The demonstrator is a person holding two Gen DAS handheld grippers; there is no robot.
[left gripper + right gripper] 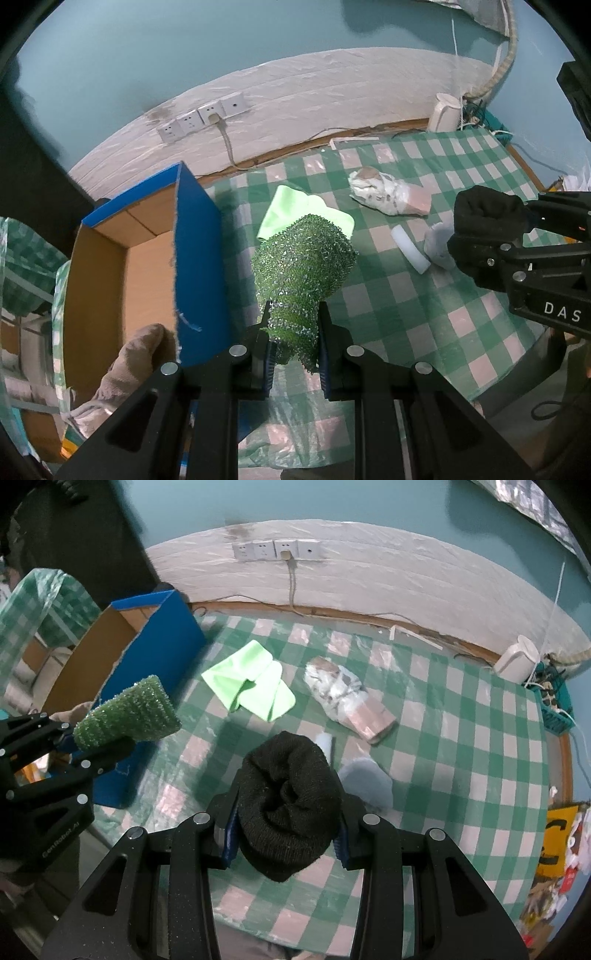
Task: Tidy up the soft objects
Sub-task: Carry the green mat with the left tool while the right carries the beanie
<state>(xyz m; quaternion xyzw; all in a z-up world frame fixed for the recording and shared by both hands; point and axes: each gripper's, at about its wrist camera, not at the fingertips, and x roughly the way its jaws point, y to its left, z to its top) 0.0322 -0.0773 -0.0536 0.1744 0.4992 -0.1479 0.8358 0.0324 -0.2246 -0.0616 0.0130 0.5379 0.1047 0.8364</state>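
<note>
I have both hands loaded: my left gripper (293,347) has its fingers clamped on the lower end of a glittery green scouring pad (303,266), and my right gripper (284,834) has its fingers squeezed on a rolled black knit piece (288,805) that bulges above the pads. Both hang clear above the checked surface (461,738), which I judge is so they clear the wall of the open blue cardboard box (199,258) sitting at the left edge. A grey cloth (125,365) lies at the box's near end, so I take the box as the place for soft items. Left on the surface are a lime green cloth (247,683), a clear bag of crumpled stuff (343,698), a white foam piece (410,249) and a pale blue-grey soft thing (369,779), the last two just beside each other. The scouring pad is the nearer to the box, so I'd drop it first.
</note>
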